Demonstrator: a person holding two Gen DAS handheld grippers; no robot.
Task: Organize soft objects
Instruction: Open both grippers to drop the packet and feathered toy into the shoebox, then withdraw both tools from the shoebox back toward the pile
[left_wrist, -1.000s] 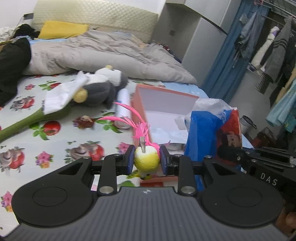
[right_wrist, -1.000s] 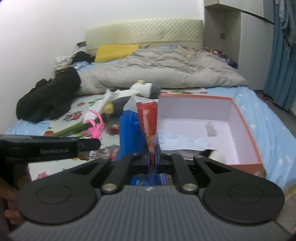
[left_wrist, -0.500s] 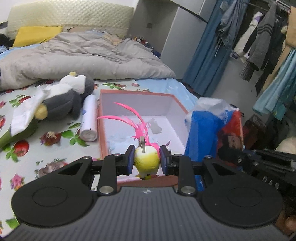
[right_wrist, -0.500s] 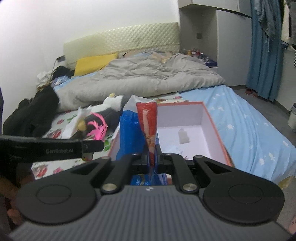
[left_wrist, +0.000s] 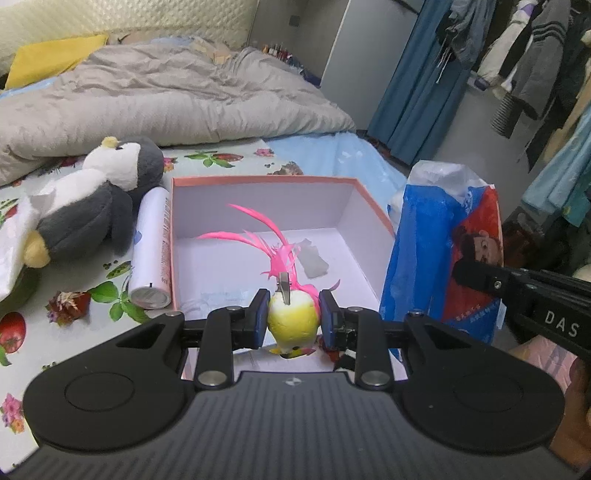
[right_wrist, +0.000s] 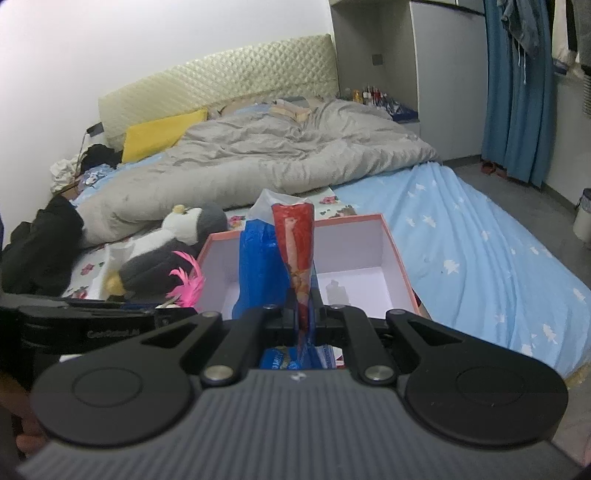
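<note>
A: It's a bedroom. The bed has a flowered sheet, a rumpled grey quilt lies toward the headboard, and clothes hang at the right. An open box with an orange rim and white inside sits on the sheet near the foot.

B: What's being carried?

A: The left gripper has its jaws partly closed around a small yellow toy bird with long pink feathers; both pads press on its body. It hangs just above the near edge of the box. The right gripper is pinched fully together on a fold of a blue and red plastic bag, which stands up in front of it, by the box's right side.

B: And the rest of the soft things?

A: A grey and white plush penguin lies on the sheet left of the box, with a white tube between it and the box wall. Inside the box I see only a small pale scrap and some thin clear wrapping.

B: So how should the bird go in?

A: I'd bring it further over the open floor of the box, lower it until it is nearly resting, then let go, so that the feathers don't catch on the rim. Keep the bag clear of the left hand's path; the two grippers are close together, and the bag could swing into the bird.
</note>
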